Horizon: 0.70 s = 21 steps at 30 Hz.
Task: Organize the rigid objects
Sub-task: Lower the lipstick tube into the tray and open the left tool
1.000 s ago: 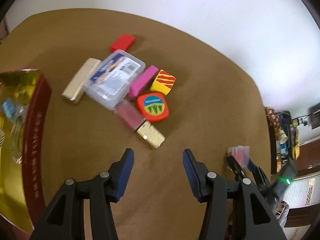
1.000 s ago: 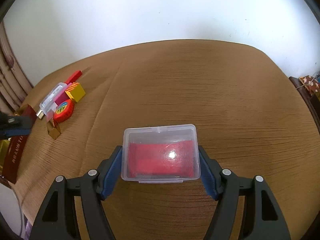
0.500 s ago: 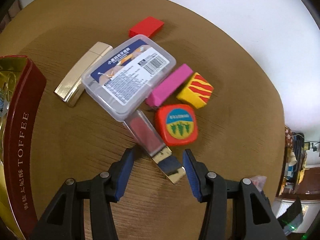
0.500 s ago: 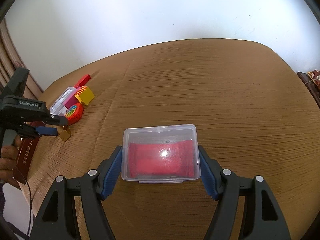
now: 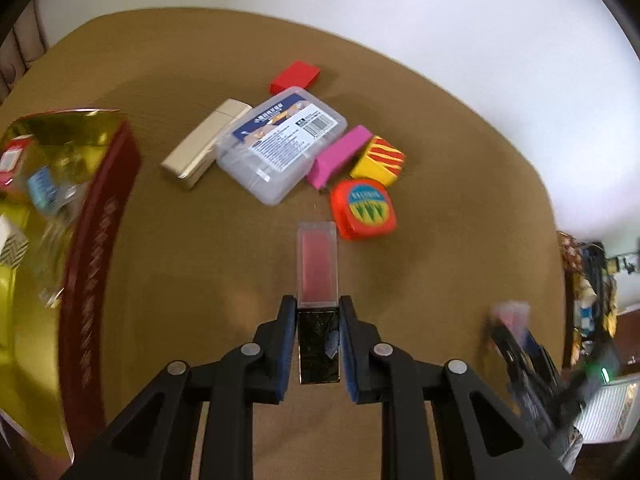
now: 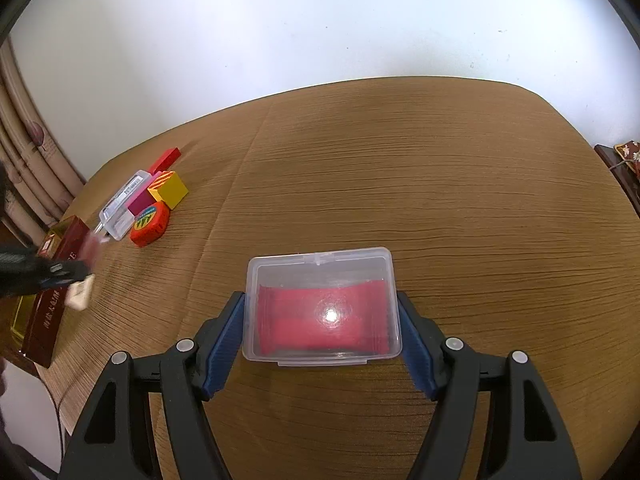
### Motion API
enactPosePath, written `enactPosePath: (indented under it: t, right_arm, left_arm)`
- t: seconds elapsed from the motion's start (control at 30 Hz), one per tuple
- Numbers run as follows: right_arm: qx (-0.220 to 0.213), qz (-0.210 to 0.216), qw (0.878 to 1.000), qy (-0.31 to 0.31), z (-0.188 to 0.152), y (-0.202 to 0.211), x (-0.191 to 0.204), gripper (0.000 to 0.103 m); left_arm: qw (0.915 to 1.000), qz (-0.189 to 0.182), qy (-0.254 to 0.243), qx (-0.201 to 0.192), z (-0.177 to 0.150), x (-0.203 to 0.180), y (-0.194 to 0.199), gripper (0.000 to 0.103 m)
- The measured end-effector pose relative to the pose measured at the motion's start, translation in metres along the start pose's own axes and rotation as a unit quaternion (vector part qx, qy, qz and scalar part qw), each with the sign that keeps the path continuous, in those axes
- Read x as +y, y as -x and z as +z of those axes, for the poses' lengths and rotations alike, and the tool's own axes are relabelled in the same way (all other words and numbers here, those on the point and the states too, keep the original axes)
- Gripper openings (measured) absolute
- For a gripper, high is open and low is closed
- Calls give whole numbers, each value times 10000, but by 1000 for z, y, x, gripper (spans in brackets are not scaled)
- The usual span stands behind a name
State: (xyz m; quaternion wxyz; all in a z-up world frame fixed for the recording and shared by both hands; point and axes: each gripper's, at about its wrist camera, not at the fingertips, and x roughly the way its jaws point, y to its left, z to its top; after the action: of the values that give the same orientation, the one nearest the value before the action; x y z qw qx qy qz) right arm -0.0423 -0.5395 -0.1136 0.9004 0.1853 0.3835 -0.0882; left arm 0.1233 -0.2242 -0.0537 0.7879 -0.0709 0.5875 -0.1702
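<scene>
Mid-pickup: left gripper (image 5: 319, 320) jaws clamped on lipstick case (image 5: 318, 276); right gripper (image 6: 322, 320) jaws closed on clear box (image 6: 322, 304). Next, probably: drop lipstick in toffee tin (image 5: 100, 240).

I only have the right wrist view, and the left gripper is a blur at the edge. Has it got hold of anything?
Observer: Yes, the left gripper is shut on a slim clear case with a red insert and a dark base.
Operator: Is anything already in the tin?
Observer: The toffee tin has a gold lining and holds a few small items, too blurred to name.
Operator: Anything hidden behind the labelled box?
Observer: A gold bar-shaped case lies against the labelled box on its left.
</scene>
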Motion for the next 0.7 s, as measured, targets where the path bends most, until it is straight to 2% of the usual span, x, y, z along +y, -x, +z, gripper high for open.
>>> enactPosePath:
  t: [0.07,0.17,0.23,0.37,0.5,0.7]
  right_arm:
    - [4,-23,10000,22,0,0,1,69]
    - [17,-70,10000,66,1,-2,4,69]
    - [19,-108,9999,97,1,-2,5,69]
    - [29,-192,9997,166,1,-2,7,69]
    - [39,-283,9993,232,1,-3,11,69]
    - [44,-329,9991,261,1,-4,12,69]
  left_arm:
    - [9999,-112,25,-74,-14,10,24,21]
    - [9996,-73,90,-262,-26,25,59,21]
    - [9991,101,177,-375,-25,43,79,21]
    - [9945,764,348,-619,-25,90,108,21]
    - [9909,1228,201,-509,-10,129,98,21]
    - [9903,1327,227,-329,11,152,60,21]
